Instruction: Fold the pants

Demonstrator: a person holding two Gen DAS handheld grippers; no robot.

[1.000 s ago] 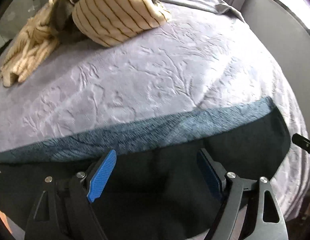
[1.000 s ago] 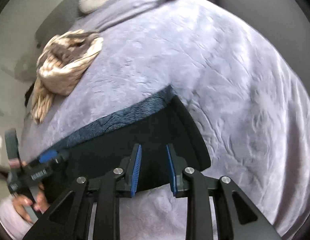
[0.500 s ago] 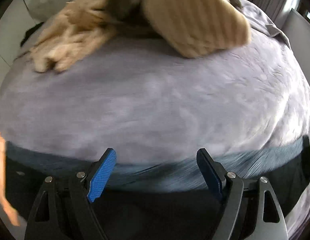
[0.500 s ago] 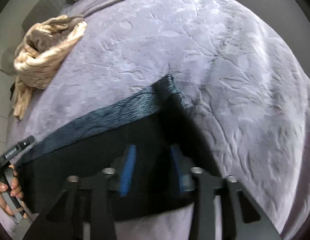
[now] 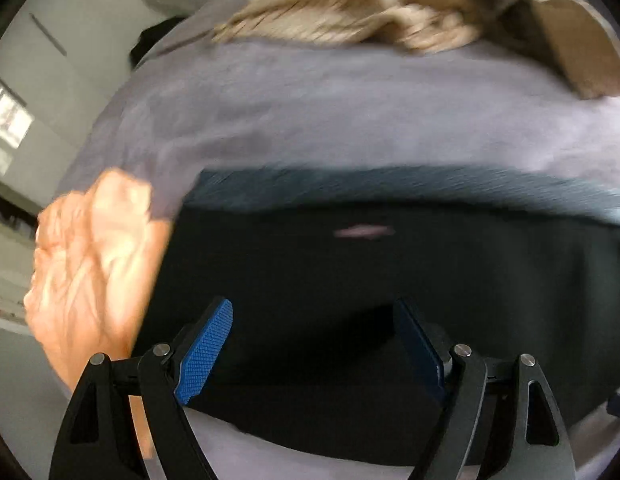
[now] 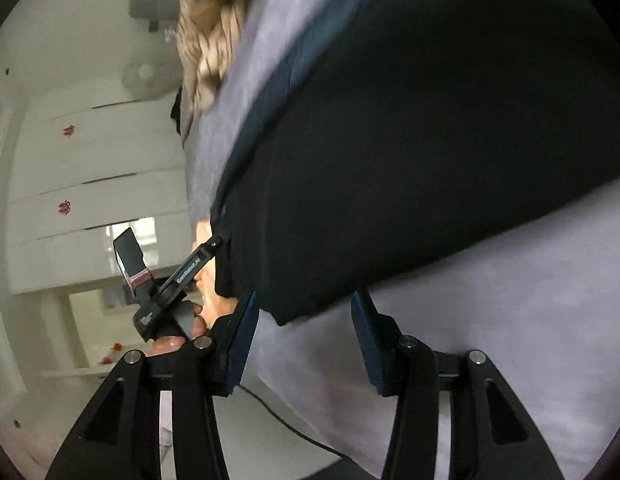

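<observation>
Right tool (image 6: 302, 336) slid to pants (image 6: 430, 140) corner, unclamped

Black pants (image 5: 390, 300) with a blue-grey band along the edge, lavender bedspread (image 5: 350, 112), cream-and-brown striped clothes (image 5: 370, 20) at twelve o'clock, blue gripper pads (image 5: 208, 350).

Soft daylight, heavy motion blur, fisheye bending, dark corners

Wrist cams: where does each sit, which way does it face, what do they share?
Left wrist: on the left gripper, angled down at black pants on a lilac bedspread; blurred hand at left.
Right wrist: on the right gripper, fingers open over the pants' corner.
Shared: pants, bedspread, beige clothes heap.
</observation>
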